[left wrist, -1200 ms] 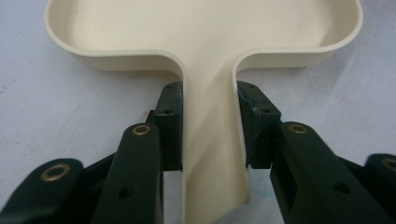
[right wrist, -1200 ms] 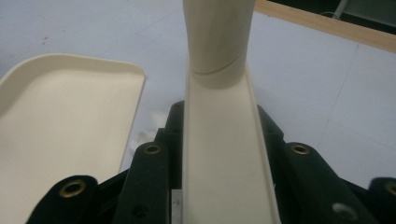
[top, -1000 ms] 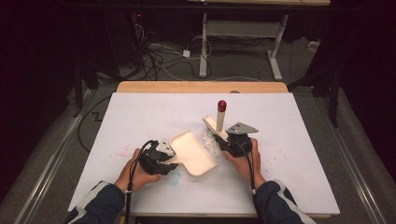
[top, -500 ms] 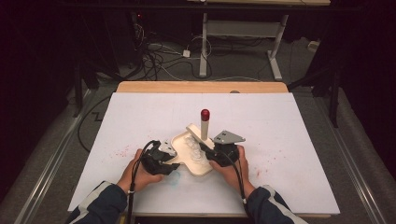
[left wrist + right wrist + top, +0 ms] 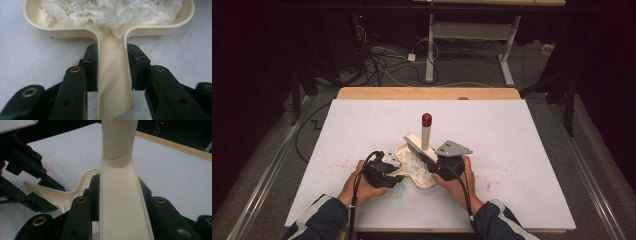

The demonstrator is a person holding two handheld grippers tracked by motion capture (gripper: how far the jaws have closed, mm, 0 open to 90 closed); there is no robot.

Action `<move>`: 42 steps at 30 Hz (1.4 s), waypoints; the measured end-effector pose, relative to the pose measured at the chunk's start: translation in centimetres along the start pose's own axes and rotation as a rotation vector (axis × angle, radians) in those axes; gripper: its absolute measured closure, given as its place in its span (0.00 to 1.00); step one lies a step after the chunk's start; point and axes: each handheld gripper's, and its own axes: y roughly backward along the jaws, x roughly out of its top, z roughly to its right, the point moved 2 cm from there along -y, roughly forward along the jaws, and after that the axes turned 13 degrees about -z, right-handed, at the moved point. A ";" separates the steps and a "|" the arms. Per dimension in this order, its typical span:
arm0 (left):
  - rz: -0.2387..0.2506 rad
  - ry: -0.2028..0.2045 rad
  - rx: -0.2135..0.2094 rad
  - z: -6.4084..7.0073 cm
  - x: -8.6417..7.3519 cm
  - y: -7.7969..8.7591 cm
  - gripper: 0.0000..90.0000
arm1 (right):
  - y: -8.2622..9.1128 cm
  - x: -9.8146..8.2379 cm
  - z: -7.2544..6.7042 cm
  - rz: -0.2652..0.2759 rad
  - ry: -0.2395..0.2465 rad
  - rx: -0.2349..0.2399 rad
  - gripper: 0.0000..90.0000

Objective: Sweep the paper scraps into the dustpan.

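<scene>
Two grippers worked close together near the front middle of the white desk (image 5: 522, 150). Left gripper (image 5: 398, 172) was clamped on the handle of a cream dustpan (image 5: 113, 82), both pads pressing its sides; the pan lay flat on the desk. White paper scraps (image 5: 112, 11) filled the tray of the dustpan, heaped toward the neck of the handle. Right gripper (image 5: 437, 162) was closed on the cream handle of a small brush (image 5: 122, 205), jaws snug against both edges. In the high view the brush head sat over the far rim of the dustpan, its handle slanting up and ending in a red cap (image 5: 426, 119). Faint red specks (image 5: 341, 162) marked the desk left of the hands.
</scene>
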 end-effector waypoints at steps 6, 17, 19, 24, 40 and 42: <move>-0.001 -0.001 -0.002 0.0 0.0 0.0 0.71 | 1.5 0.6 0.9 0.064 -0.029 -0.004 0.75; -0.012 -0.014 0.003 -0.1 -0.2 0.1 0.71 | 3.1 0.7 3.8 0.075 -0.091 -0.043 0.75; -0.015 -0.020 0.007 -0.1 -0.2 0.2 0.71 | 3.3 0.4 4.2 0.066 -0.100 -0.050 0.75; -0.028 -0.039 0.010 0.2 -0.3 0.3 0.71 | 4.6 -0.8 4.8 0.028 -0.088 -0.074 0.75; -0.053 -0.056 0.019 0.9 -0.2 0.0 0.71 | 10.7 -7.0 5.7 -0.074 -0.063 -0.052 0.75; -0.051 -0.056 0.017 1.0 -0.1 -0.1 0.71 | 10.5 -7.4 5.6 -0.090 -0.068 -0.044 0.75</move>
